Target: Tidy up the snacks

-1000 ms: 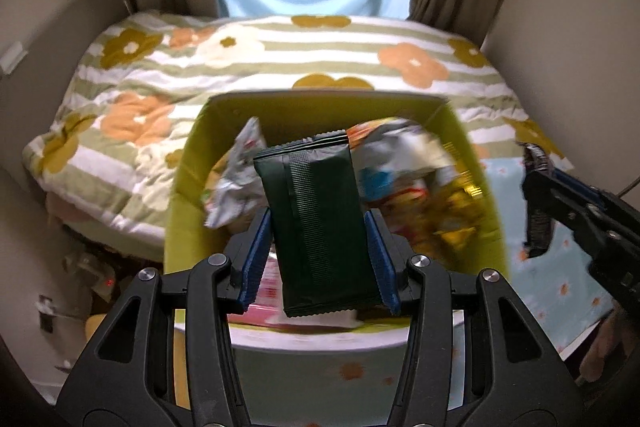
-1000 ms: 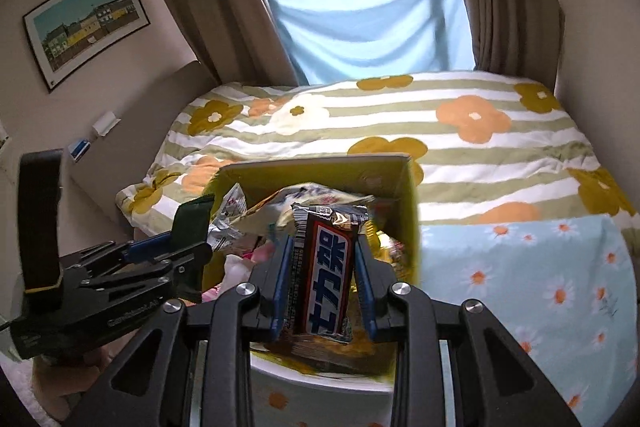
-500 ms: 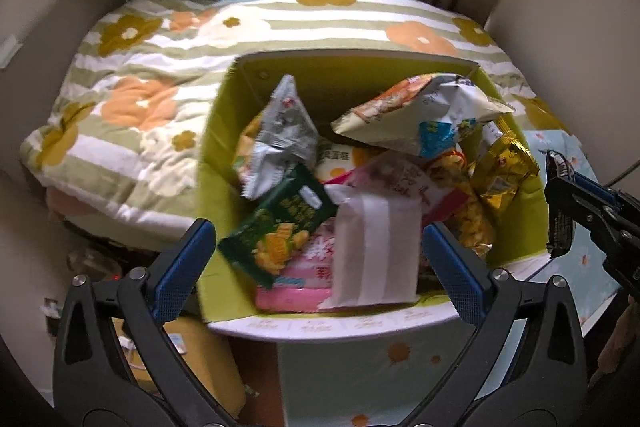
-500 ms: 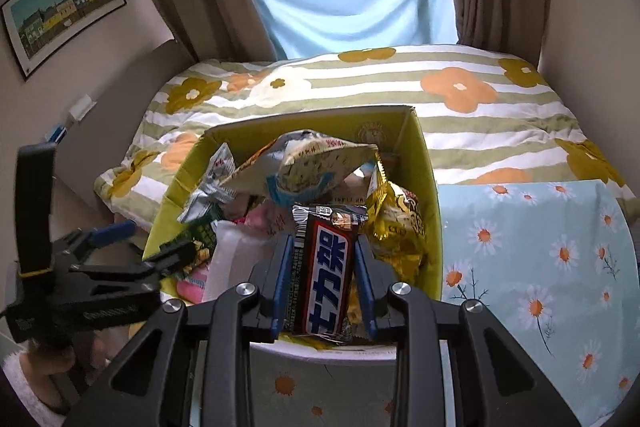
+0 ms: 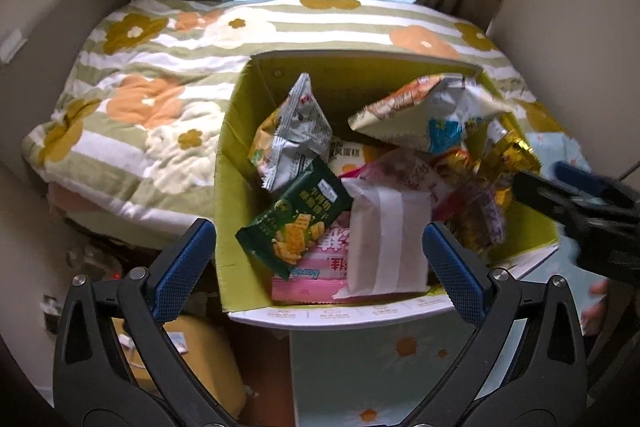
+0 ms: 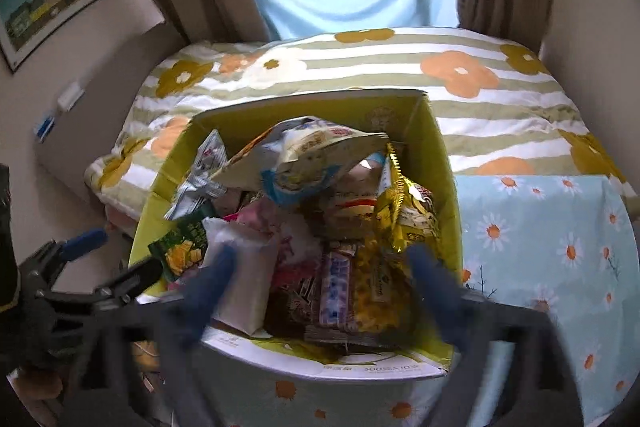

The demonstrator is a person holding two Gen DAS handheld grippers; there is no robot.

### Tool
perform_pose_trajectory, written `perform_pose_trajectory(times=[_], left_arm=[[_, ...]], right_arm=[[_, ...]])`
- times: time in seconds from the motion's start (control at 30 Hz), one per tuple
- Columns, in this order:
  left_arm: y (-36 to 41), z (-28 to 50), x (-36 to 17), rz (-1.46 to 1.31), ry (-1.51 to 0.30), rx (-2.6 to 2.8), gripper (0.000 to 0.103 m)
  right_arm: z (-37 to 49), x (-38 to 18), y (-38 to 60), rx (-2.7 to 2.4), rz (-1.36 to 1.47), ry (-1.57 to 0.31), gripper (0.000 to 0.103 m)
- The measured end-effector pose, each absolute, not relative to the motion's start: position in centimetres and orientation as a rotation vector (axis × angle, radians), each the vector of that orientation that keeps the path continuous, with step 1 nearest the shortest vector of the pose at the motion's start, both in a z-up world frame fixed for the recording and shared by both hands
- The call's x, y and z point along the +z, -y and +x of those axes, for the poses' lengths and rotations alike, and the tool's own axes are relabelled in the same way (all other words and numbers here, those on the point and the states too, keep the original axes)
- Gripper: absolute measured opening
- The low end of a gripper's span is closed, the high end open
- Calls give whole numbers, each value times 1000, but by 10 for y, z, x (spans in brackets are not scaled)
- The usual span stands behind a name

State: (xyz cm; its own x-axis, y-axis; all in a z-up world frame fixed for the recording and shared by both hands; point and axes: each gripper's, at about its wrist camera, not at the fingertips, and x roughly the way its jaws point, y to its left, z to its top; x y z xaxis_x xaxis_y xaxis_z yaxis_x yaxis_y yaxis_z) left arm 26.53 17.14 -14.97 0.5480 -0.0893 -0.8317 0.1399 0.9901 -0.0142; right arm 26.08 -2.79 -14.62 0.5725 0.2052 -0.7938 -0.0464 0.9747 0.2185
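Observation:
A yellow-green cardboard box (image 5: 228,187) (image 6: 444,187) holds several snack bags. My left gripper (image 5: 318,231) hangs open over its near edge, with nothing between the blue pads. Below it a dark green cracker packet (image 5: 296,223) (image 6: 180,251) leans on a white packet (image 5: 384,227). My right gripper (image 6: 322,259) is blurred and its jaws are opening. The red-and-white chocolate bar (image 6: 336,291) lies loose in the box under them, touched by neither pad. One of the right gripper's fingers (image 5: 568,173) shows at the box's right side.
The box stands on a light blue daisy cloth (image 6: 540,247) next to a bed with a striped flower quilt (image 5: 140,99). Curtains and a blue sheet hang behind. A brown carton (image 5: 200,367) sits on the floor at lower left. Walls close in on both sides.
The left gripper opened and the green packet dropped into the box. The right gripper then let go of the chocolate bar, which now lies in the box. Both grippers sank toward the box.

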Motion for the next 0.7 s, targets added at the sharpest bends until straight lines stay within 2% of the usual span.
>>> perform_pose_trajectory(times=[0.3, 0.5, 0.7], left_arm=[[-164, 253, -144, 69, -971, -139, 103], [-144, 229, -110, 82, -884, -136, 103], [-104, 182, -50, 53, -751, -146, 103]], right_arm=[[241, -138, 54, 55, 218, -933, 102], [218, -108, 71, 58, 184, -852, 102], [169, -59, 114, 6, 93, -746, 102]])
